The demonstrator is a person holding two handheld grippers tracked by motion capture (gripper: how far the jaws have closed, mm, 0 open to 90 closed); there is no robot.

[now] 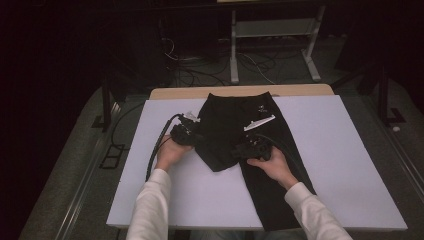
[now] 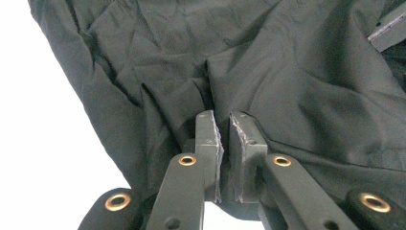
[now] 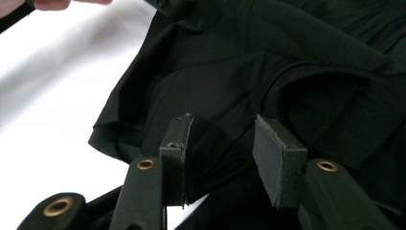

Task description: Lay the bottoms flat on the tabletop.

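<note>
On the white table top (image 1: 320, 150), black trousers (image 1: 235, 125) lie spread with both grippers at a folded-up leg.

Waistband at the far edge, one trouser leg runs down toward the person's right sleeve (image 1: 312, 212), while the other leg is doubled back into a shorter flap near the middle. At that flap's left edge, the left gripper (image 1: 192, 134), held in the left hand (image 1: 170, 150), is clenched on a pinch of the black cloth; in the left gripper view its pads (image 2: 244, 143) stand nearly together with fabric caught between them. At the flap's lower right, the right gripper (image 1: 245, 149), held in the right hand (image 1: 272, 162), has its jaws parted, the cloth lying loose between the pads (image 3: 277, 158).
</note>
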